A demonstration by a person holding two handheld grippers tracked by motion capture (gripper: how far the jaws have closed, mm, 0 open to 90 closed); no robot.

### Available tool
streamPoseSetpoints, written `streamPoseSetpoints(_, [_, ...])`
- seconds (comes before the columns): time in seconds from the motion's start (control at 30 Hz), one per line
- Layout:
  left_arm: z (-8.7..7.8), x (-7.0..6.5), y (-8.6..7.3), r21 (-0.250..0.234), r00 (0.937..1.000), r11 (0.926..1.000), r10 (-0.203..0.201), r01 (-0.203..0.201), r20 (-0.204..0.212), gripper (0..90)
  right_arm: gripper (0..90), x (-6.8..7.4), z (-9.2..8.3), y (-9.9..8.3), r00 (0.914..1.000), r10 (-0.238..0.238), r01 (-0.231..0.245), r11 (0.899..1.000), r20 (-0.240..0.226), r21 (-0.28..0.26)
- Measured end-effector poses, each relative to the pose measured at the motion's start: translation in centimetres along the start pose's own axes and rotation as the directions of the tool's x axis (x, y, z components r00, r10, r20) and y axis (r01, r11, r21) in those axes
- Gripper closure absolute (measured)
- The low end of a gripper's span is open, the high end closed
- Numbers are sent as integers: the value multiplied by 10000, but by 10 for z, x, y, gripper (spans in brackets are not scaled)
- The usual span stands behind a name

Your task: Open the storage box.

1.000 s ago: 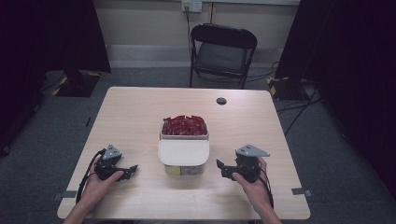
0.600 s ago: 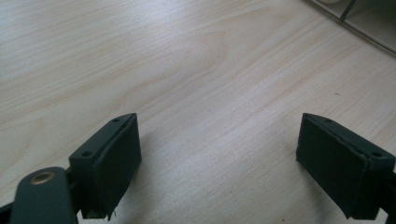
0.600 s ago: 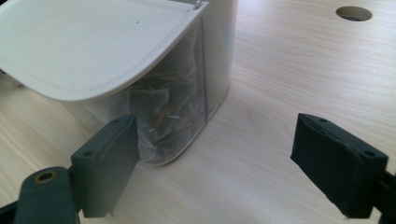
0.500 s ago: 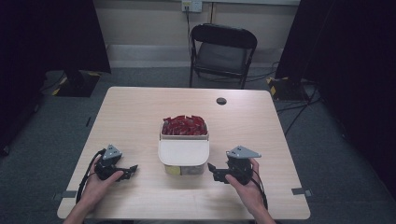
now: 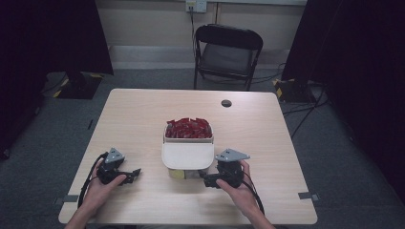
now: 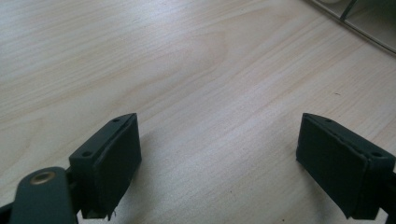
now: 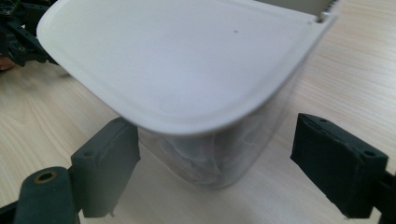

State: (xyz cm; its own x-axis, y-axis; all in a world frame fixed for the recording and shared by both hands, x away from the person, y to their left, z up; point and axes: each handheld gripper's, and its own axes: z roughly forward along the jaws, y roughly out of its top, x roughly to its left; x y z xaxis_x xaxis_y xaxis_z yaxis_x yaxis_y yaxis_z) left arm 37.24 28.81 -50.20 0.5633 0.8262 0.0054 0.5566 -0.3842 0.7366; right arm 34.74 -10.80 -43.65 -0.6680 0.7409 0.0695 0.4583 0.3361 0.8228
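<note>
A clear plastic tub (image 5: 165, 139) stands mid-table, filled with red pieces (image 5: 187, 128). Its white hinged lid (image 5: 187, 155) hangs open over the near side. My right gripper (image 5: 206, 181) is open, low on the table at the tub's front right corner. In the right gripper view the lid (image 7: 187, 60) overhangs the tub's clear wall (image 7: 219, 158), which stands just ahead of the open right gripper (image 7: 217, 172) without touching the pads. My left gripper (image 5: 133, 172) rests open on the table left of the tub. The left gripper (image 6: 219, 172) has bare wood between its jaws.
The wooden table (image 5: 138, 114) has a small black round cap (image 5: 226, 103) at its far right. A black folding chair (image 5: 228, 52) stands beyond the far edge. The tub's corner (image 6: 369, 18) shows at the upper right of the left gripper view.
My right gripper has slid left along the table, up to the tub's front right corner under the lid. The left gripper has stayed still.
</note>
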Motion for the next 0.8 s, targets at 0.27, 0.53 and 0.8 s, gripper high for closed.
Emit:
streamPoseSetpoints(0.27, [0,0,0,10,10000,10000,-3,3,4,135,140,2,9,1,9998,151,-151,9999,-103,40])
streamPoseSetpoints(0.53, [0,0,0,10,10000,10000,-1,1,3,135,138,-1,3,4,9996,228,-230,9996,-148,-133])
streamPoseSetpoints(0.8, [0,0,0,9,10000,10000,-3,3,2,135,141,-2,-2,9,9995,268,-273,9990,-153,-365])
